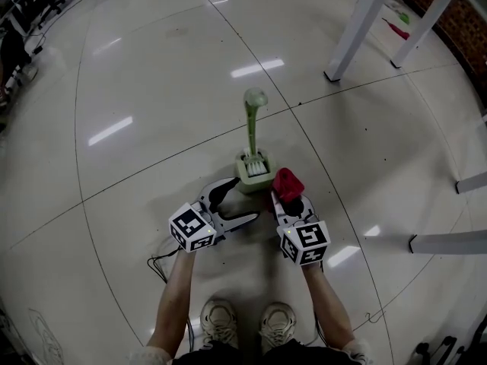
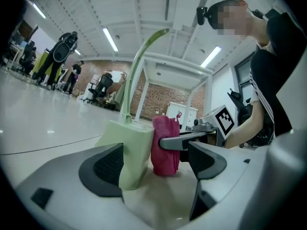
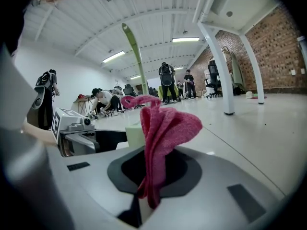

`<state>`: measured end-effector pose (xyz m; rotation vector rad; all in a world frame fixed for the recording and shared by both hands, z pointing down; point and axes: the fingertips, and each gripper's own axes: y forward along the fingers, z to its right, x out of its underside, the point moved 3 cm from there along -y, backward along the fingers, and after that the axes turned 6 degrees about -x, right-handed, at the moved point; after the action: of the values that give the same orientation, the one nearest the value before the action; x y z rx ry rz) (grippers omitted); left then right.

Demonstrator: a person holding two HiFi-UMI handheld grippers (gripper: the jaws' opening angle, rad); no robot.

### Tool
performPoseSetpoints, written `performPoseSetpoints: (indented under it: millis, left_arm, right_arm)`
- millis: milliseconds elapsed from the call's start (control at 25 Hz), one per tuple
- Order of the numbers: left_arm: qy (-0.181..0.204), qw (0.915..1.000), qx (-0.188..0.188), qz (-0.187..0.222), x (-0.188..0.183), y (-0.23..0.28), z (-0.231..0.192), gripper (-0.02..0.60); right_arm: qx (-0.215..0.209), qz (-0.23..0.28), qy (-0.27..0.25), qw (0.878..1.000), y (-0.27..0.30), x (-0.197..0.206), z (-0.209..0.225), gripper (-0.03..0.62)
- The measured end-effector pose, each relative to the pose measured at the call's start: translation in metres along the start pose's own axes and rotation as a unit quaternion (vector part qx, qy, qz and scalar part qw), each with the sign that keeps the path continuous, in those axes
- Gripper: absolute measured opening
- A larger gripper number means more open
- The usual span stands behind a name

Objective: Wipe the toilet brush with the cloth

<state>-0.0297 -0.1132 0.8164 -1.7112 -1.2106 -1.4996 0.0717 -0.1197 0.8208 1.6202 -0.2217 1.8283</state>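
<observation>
Right jaws: your right gripper (image 3: pixel 152 170) is clamped on the cloth (image 3: pixel 165 126). Only a narrow fold is pinched low between the pads, and the rest bunches loosely above the tips.
Left jaws: your left gripper (image 2: pixel 157 163) is spread wide and grips nothing. The pale green holder (image 2: pixel 132 150) stands inside the gap, close against one pad; I cannot tell whether they touch.
Between the grippers: the cloth hangs just beside the holder's wall on your right, and one jaw of the right gripper reaches across the mouth of the left one.
Toilet brush: the toilet brush (image 1: pixel 253 124) stands upright in its holder on the glossy floor (image 1: pixel 152 90), just ahead of both grippers. Its handle rises and curves away from you, and its head is hidden inside the holder.
Step, as I judge it: you are lined up, but wiping has not yet begun. The left gripper looks placed to steady the holder.
Risk, tipping: the holder looks light and narrow. If you push the cloth sideways on the tall handle before the left jaws close, the lot may tip over or skate on that shiny floor.
Risk, losing the cloth: with so little fabric pinched, a hard drag along the handle could pull it free.
Risk, jaws fouling: if you close the left jaws as things stand, you may trap the cloth or strike the right gripper's jaw instead of the holder.
Risk, snag: a cable (image 1: pixel 158 263) loops on the floor beside your left gripper and could catch as you shift.
</observation>
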Motion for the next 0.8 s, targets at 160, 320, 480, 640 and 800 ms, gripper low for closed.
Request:
performPoseSetpoints:
  millis: [160, 320, 480, 640, 800]
  left_arm:
    - [0.001, 1.0000, 0.000, 0.007, 0.001, -0.001, -0.001, 0.399]
    - [0.012, 0.9998, 0.017, -0.004, 0.002, 0.004, 0.004, 0.399]
    - [0.013, 0.9994, 0.031, -0.007, 0.002, 0.007, 0.009, 0.399]
    - [0.014, 0.9994, 0.032, 0.005, -0.003, 0.001, 0.013, 0.399]
    - [0.009, 0.9995, 0.015, 0.028, -0.013, -0.013, 0.007, 0.399]
  right_arm:
    - [-0.010, -0.008, -0.019, 1.000, 0.002, 0.002, -0.010, 0.031]
    - [-0.040, -0.013, -0.030, 0.999, 0.007, 0.005, -0.024, 0.031]
    - [-0.069, -0.011, -0.035, 0.997, 0.011, 0.005, -0.029, 0.031]
    - [-0.087, -0.009, -0.037, 0.995, 0.012, 0.006, -0.029, 0.031]
    - [-0.095, -0.012, -0.041, 0.995, 0.012, 0.005, -0.034, 0.031]
